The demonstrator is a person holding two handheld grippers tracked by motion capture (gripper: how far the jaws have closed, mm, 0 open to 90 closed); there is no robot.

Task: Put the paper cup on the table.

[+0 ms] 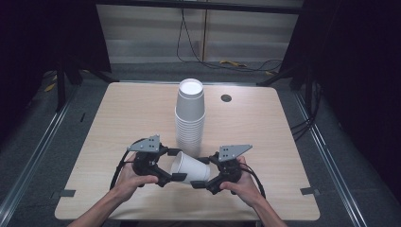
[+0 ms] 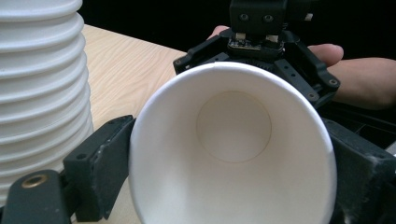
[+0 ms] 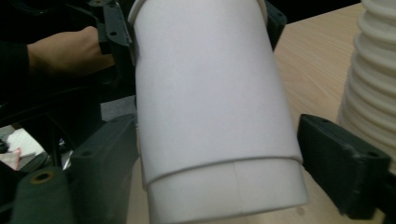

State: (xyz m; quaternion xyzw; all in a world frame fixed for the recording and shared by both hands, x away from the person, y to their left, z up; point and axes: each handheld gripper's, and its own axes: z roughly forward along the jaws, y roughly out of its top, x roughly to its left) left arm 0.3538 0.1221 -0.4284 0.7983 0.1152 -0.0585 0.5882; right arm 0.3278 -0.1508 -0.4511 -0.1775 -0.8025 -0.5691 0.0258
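Paper, thin-walled and white: the single paper cup lies on its side at lower centre of the high view, held off the wooden table between the two grippers, just in front of the tall stack of paper cups standing mid-frame. At lower left of that view the left gripper sits at the cup's open mouth; in the left gripper view the rim spans the frame from one black jaw to the other, both jaws pressed against the rolled lip, so I read it as clamped on the rim end. No dent shows in the rim. At lower right of the high view, the right gripper takes the base end; in the right gripper view the left jaw touches the wall just above the bottom seam, while the right jaw stands slightly off it with table visible between, so a grip there cannot be told for certain. Judgement on handling: very light, almost no inertia, but soft in the wall, so it will oval or crease under a firm squeeze at mid-body. The stiffest places are the rolled rim and the base ring, where the inset bottom braces the wall; take hold there, gently. The coating looks smooth, likely slippery against hard pads, and the taper encourages sliding toward the narrow end.
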